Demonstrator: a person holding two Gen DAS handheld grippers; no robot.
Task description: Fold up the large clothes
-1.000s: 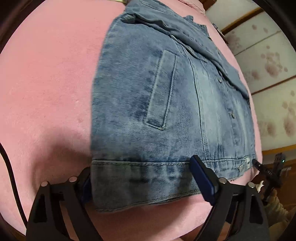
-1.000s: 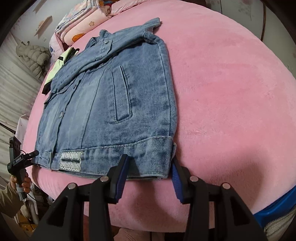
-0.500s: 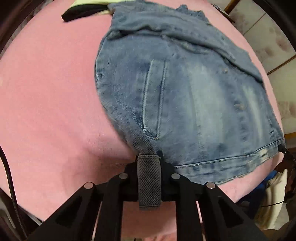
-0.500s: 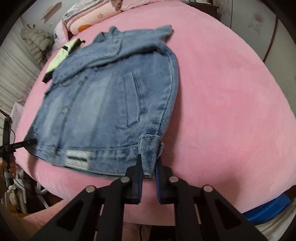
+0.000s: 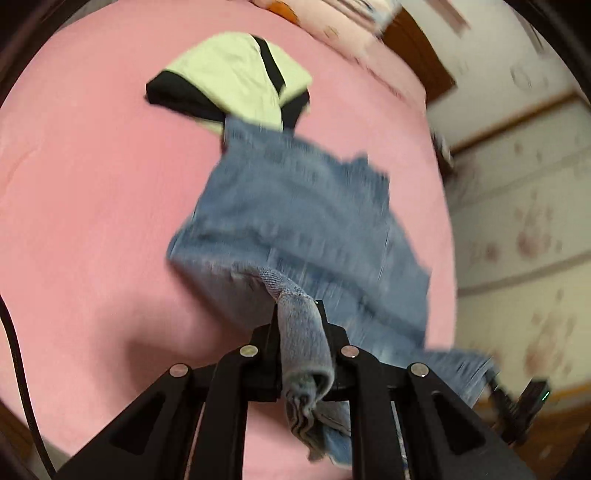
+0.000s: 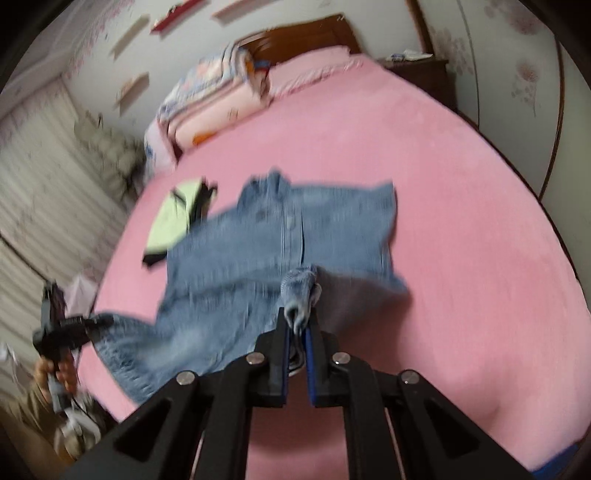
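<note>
A blue denim jacket [image 5: 295, 206] [image 6: 258, 266] lies on the pink bed, its lower edge lifted off the cover and blurred by motion. My left gripper [image 5: 299, 325] is shut on one corner of the jacket's hem, with a bunch of denim hanging down between its fingers. My right gripper [image 6: 297, 328] is shut on the other hem corner, a wad of denim squeezed between its blue pads [image 6: 309, 354]. In the right wrist view the left gripper [image 6: 103, 320] shows at the far left, held by a hand, gripping the opposite hem corner.
A yellow-green and black garment [image 5: 236, 81] [image 6: 173, 221] lies beyond the jacket's collar. Folded quilts and pillows [image 6: 218, 99] are stacked at the wooden headboard [image 6: 306, 33]. The pink bed cover [image 6: 461, 221] spreads wide to the right. Walls border the bed.
Both grippers closed on the jacket's hem corners, then rose, lifting the hem off the bed. The jacket's lower half now hangs up from the cover.
</note>
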